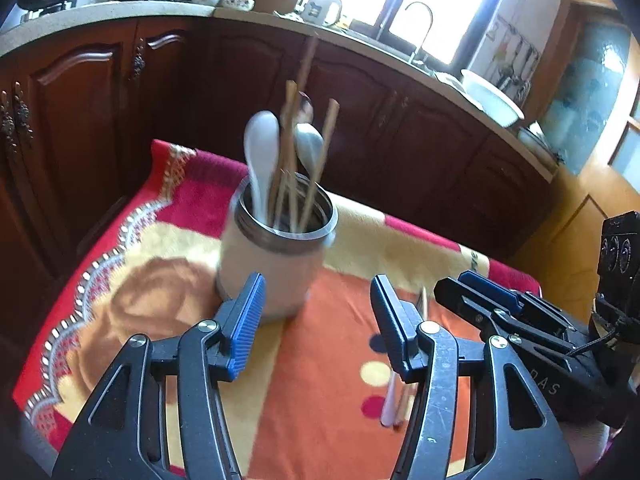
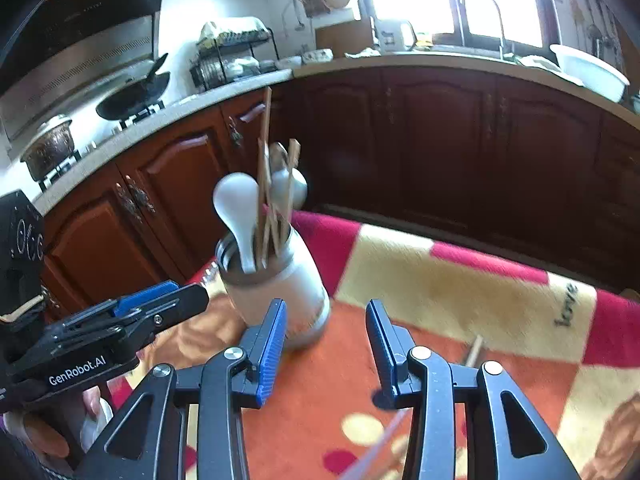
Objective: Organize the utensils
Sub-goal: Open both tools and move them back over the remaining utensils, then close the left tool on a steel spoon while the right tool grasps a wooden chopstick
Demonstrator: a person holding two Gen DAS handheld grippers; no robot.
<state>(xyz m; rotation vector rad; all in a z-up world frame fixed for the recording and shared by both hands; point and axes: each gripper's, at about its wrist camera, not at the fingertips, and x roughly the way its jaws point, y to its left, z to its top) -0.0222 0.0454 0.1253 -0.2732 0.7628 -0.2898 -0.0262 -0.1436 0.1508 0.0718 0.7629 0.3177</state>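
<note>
A white utensil jar (image 1: 272, 264) with a metal rim stands on the patterned cloth (image 1: 340, 380). It holds a white spoon (image 1: 260, 148), a metal spoon (image 1: 310, 146) and several wooden chopsticks (image 1: 324, 152). The jar also shows in the right wrist view (image 2: 280, 292). My left gripper (image 1: 318, 316) is open and empty, just in front of the jar. My right gripper (image 2: 326, 344) is open and empty, beside the jar's right. A pink-white utensil (image 1: 390, 400) and a chopstick (image 1: 423, 300) lie on the cloth behind my left gripper's right finger. They also show in the right wrist view (image 2: 376, 448).
Dark wooden cabinets (image 1: 100, 120) under a pale counter (image 2: 400, 62) surround the table. On the counter are a wok (image 2: 132, 96), a dish rack (image 2: 236, 60), a faucet (image 2: 480, 12) and a white basin (image 2: 588, 70). The cloth's edge (image 1: 120, 240) drops off at left.
</note>
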